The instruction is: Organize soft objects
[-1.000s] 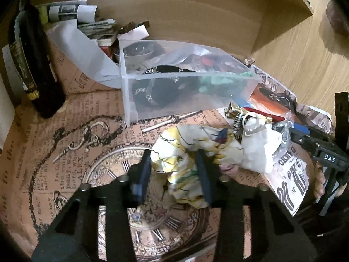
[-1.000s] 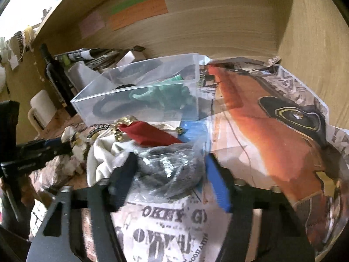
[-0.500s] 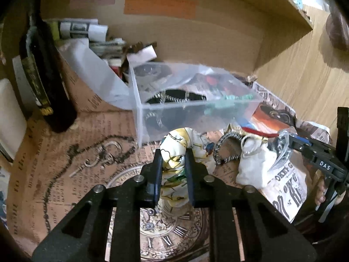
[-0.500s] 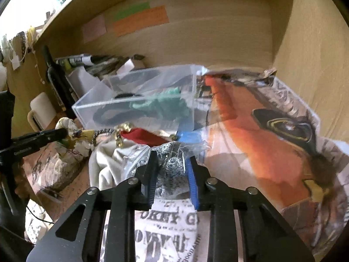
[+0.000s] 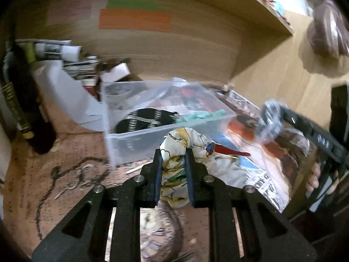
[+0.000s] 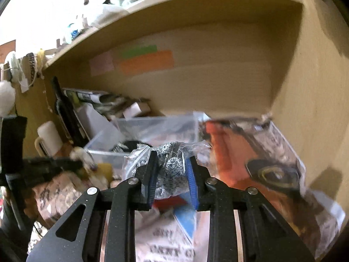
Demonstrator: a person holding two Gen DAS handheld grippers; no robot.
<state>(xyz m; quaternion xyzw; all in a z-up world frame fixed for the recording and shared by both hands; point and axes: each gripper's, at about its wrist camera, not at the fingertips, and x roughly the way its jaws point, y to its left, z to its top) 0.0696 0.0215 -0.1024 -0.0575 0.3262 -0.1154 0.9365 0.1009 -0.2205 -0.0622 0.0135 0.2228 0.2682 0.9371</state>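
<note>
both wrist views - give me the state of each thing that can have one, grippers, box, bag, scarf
left gripper: shut on the patterned scarf
patterned scarf: bunched, pinched between the fingers
right gripper: shut on the plastic bag
plastic bag: crumpled, holds grey knit fabric, off the table
clear bin: lidless, upright, partly filled with a black beaded item and a green one
dark bottle: standing upright

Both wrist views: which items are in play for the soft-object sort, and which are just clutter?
In play:
left gripper shut on patterned scarf
right gripper shut on bagged knit item
clear plastic bin

Clutter:
dark bottle
white mug
sticky notes
red strip
</note>
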